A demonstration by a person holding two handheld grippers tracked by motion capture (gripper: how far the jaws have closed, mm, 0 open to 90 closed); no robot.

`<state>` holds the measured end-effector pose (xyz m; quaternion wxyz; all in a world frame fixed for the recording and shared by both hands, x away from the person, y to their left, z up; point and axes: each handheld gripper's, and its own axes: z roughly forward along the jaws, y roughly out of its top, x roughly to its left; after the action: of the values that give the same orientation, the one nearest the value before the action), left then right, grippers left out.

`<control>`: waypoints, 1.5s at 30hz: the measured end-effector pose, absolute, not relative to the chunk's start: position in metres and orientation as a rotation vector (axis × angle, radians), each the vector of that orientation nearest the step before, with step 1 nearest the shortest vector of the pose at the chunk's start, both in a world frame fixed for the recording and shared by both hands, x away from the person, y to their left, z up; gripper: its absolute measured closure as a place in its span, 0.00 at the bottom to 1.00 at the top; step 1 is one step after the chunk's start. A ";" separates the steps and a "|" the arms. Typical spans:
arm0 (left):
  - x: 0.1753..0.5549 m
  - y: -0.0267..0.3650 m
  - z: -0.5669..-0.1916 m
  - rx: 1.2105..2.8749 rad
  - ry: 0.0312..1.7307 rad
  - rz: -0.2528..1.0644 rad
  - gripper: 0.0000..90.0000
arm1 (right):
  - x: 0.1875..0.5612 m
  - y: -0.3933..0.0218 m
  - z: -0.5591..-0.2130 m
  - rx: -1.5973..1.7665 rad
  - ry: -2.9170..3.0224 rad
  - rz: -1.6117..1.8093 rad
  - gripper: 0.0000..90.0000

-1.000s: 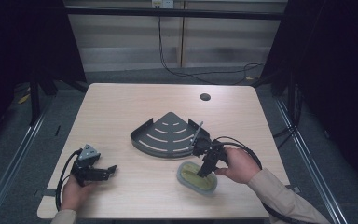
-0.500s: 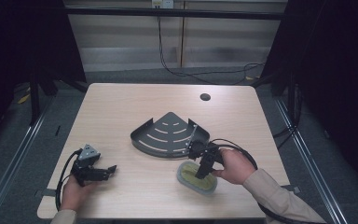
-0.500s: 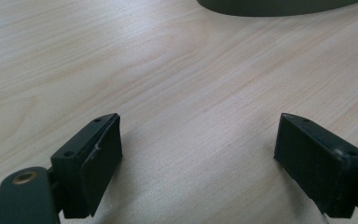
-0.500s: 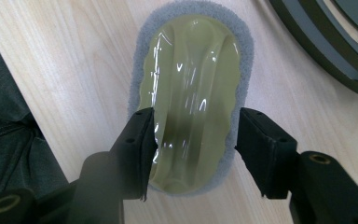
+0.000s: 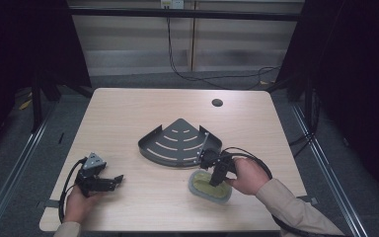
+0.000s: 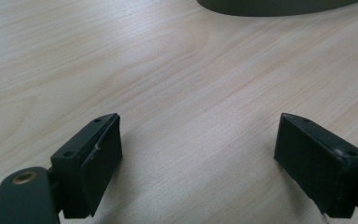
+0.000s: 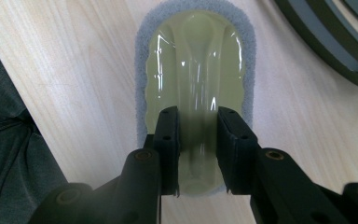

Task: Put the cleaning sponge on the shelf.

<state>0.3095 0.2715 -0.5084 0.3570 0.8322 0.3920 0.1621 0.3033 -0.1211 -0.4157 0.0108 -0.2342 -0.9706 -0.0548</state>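
I have the right tongs [image 5: 216,177] down on the scrubbing pad [image 5: 208,185], which lies flat on the counter [image 5: 128,113] at about five o'clock from its middle, just beside the near edge of the dark corner rack [image 5: 180,143]. In the right gripper view the right tongs [image 7: 198,140] have their jaws drawn in close, one on each side of the raised glossy yellow-green grip of the scrubbing pad [image 7: 196,56]; the pads [image 7: 168,140] sit against the ridge, so I read them as clamped on it. A grey foam border runs round the grip and rests on the wood. The curved rim of the corner rack [image 7: 335,51] shows at two o'clock in that view, near the pad but apart from it.

The left tongs [image 5: 109,181] sit low at about eight o'clock on the counter, held in the person's left hand [image 5: 79,200], well apart from the rack. In the left gripper view the left tongs [image 6: 198,158] stand wide open with bare wood grain between the jaws, gripping nothing; the edge of the corner rack [image 6: 270,5] shows at twelve o'clock.

A small dark round hole [image 5: 217,102] is set in the counter at about one o'clock.
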 end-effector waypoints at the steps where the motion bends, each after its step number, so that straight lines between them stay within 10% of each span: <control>1: 0.309 0.272 -0.508 2.149 1.012 0.419 0.16 | 0.303 -0.121 -0.416 -0.731 -3.028 -0.171 0.79; 45: 0.309 0.271 -0.509 2.144 1.016 0.416 0.16 | 0.325 -0.140 -0.356 -0.745 -3.071 -0.204 0.80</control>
<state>0.3092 0.2712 -0.5085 0.3583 0.8309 0.3939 0.1614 0.3249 -0.1402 -0.3564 -0.0125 -0.2352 -0.9697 -0.0643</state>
